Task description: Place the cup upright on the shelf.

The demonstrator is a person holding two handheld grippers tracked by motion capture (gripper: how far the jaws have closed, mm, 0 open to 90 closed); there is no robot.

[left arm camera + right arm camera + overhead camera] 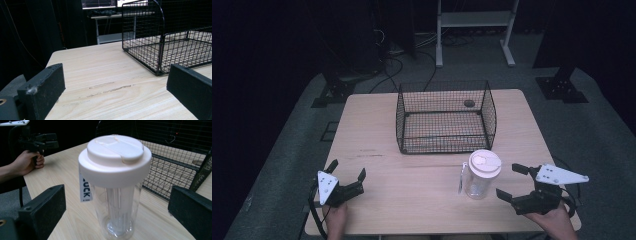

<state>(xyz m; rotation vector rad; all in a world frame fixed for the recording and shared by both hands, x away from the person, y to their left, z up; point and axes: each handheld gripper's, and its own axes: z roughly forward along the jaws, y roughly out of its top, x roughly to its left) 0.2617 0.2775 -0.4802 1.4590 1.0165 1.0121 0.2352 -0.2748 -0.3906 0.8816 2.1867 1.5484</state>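
Observation:
A clear plastic tumbler (482,175) with a white lid stands upright on the wooden table (412,200), a paper tag hanging at its left side. In the right gripper view the tumbler (117,187) stands close ahead, centred between the two black jaws. My right gripper (512,181) is open just to the tumbler's right, not touching it. A black wire basket (445,117) sits at the table's middle back, also seen as the basket (170,42) ahead and to the right. My left gripper (347,170) is open near the front left corner, holding nothing.
A small dark object (469,103) lies at the basket's far right corner. A white metal stand (474,30) and cables are on the floor behind the table. The other hand's gripper (37,141) appears far off at the upper left in the right gripper view.

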